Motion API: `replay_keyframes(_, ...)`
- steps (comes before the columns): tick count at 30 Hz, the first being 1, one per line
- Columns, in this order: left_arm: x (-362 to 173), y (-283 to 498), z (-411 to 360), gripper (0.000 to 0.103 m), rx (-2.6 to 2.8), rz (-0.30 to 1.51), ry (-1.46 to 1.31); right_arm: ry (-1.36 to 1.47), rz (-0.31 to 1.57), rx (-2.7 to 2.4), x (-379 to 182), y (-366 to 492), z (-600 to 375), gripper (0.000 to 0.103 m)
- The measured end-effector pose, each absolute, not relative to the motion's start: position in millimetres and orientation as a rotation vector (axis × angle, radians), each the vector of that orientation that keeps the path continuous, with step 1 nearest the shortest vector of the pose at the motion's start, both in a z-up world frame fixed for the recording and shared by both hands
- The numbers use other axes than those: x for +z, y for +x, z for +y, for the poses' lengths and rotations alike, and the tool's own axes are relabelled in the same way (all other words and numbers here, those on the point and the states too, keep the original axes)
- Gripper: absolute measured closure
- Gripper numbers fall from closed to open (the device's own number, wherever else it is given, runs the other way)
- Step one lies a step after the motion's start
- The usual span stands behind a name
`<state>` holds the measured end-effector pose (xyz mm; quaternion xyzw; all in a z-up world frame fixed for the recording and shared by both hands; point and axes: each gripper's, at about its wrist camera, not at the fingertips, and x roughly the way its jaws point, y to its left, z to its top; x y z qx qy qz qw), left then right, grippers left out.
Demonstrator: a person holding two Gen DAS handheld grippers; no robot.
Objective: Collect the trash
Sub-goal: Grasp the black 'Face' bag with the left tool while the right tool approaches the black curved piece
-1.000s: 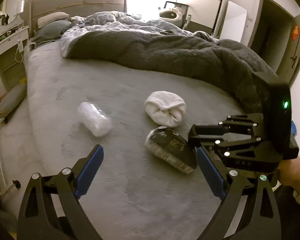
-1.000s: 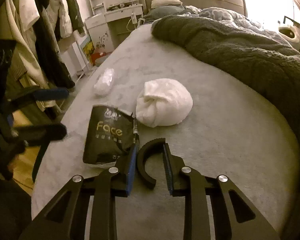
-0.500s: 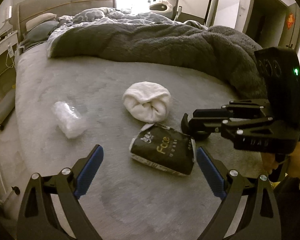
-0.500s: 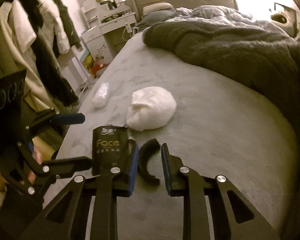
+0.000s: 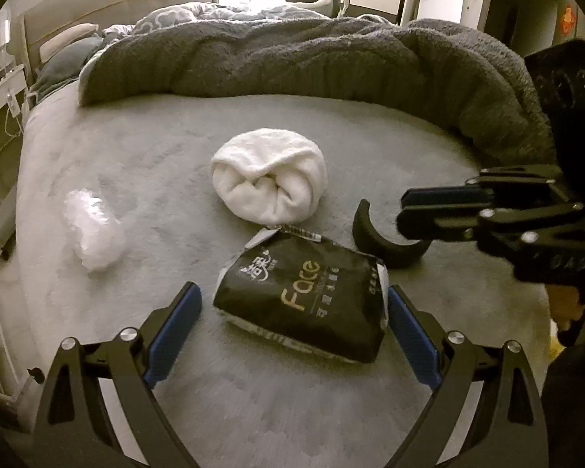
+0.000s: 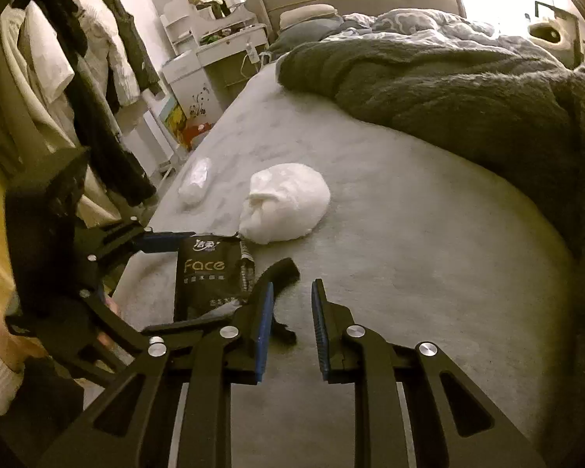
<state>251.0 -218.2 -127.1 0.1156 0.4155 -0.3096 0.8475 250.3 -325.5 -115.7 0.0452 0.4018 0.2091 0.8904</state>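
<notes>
A black tissue pack marked "Face" [image 5: 304,304] lies on the grey bed; it also shows in the right wrist view [image 6: 206,273]. My left gripper [image 5: 292,327] is open, its jaws on either side of the pack. A black curved piece [image 5: 386,240] lies right of the pack, also in the right wrist view [image 6: 277,273]. My right gripper [image 6: 290,323] is open a little, just short of that piece, empty. A white crumpled wad [image 5: 269,175] and a clear plastic wrapper [image 5: 93,230] lie farther on the bed.
A dark grey blanket [image 5: 331,62] is bunched across the far side of the bed. Clothes [image 6: 70,78] hang on a rack left of the bed, beside a white dressing table [image 6: 214,46]. The bed's edge [image 6: 152,218] drops off at the left.
My left gripper has moved forward and down, so the tissue pack now lies between its jaws. My right gripper has drawn back slightly and opened a little wider.
</notes>
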Motion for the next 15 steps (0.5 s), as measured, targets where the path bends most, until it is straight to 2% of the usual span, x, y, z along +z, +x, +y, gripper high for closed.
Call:
replay_keyframes(3,-129,252,-222,0.009,-0.650,0.870,0.252,0.101,0.839,0.442,-117,249,-328,0.083)
replay_keyframes(7,-129,255,-223,0.023,-0.624,0.868,0.262,0.085,0.840,0.466,-118,246,-328,0.083)
replay_keyframes(13,-117,263,-209,0.026,-0.562,0.843,0.200,0.057,0.823,0.497,-116,241,-321,0.082)
replay_keyframes(14,-113,265,-203,0.026,-0.549,0.836,0.173,0.056,0.820,0.502,-115,241,-320,0.074)
replay_keyframes(15,-109,267,-197,0.026,-0.542,0.831,0.144,0.052,0.814,0.505,-114,240,-318,0.056)
